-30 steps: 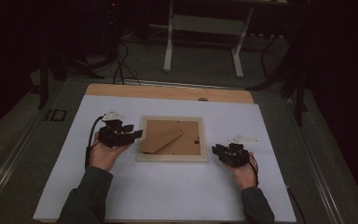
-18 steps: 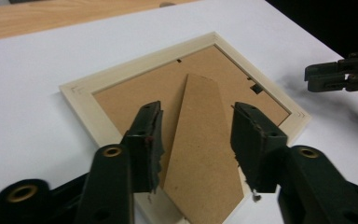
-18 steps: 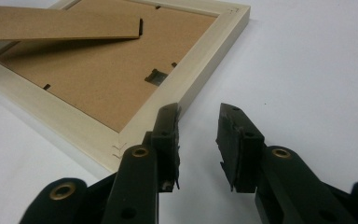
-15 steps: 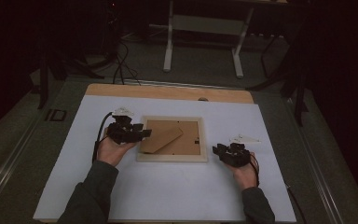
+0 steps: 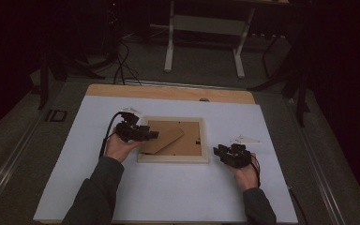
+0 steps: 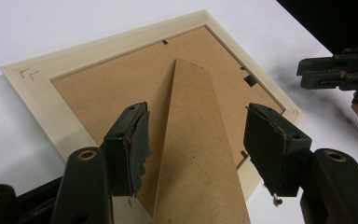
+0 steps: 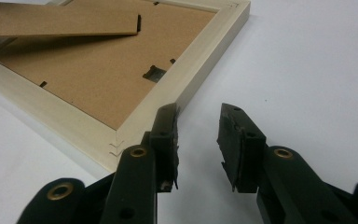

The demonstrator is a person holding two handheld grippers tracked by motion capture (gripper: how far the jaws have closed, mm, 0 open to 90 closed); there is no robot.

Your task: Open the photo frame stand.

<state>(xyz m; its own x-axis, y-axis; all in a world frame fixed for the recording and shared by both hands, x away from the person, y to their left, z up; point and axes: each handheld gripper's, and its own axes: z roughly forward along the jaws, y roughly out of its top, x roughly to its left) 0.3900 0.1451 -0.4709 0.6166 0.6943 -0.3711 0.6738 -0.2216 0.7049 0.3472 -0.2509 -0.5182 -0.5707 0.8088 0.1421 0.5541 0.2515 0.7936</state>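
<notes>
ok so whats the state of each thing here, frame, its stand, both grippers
picture frame: face down on the white table, backing board up
easel stand: swung out and raised off the backing board, free of the pads
left gripper: open, jaws have just been opening, astride the easel stand
right gripper: open, nothing between the jaws, at the frame's corner

Black tongs (image 5: pixel 147 135), brass rivets, dark sleeves (image 5: pixel 96 194)

Face-down wooden picture frame (image 5: pixel 173 159), stand (image 6: pixel 196 154) raised
</notes>
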